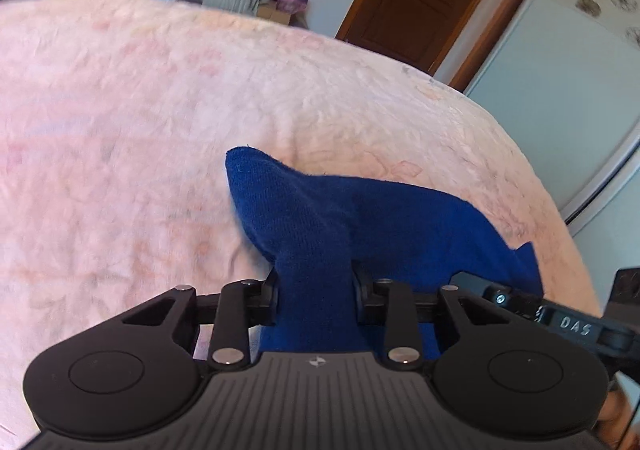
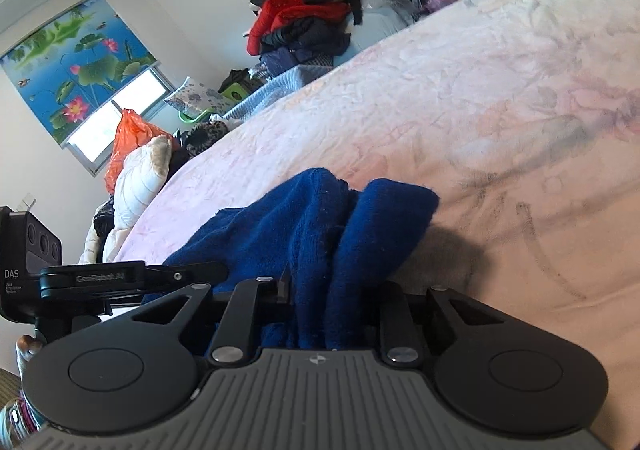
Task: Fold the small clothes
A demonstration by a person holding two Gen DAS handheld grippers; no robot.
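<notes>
We see the left gripper clamped on a bunched fold of the blue knit garment, and the right gripper pinching its gathered ridges. The garment lies on the plush pink blanket; piled clothes stand beyond.

Blue garment: soft knit cloth. Blanket: fuzzy pink plush. Tongs: matt black plastic.
</notes>
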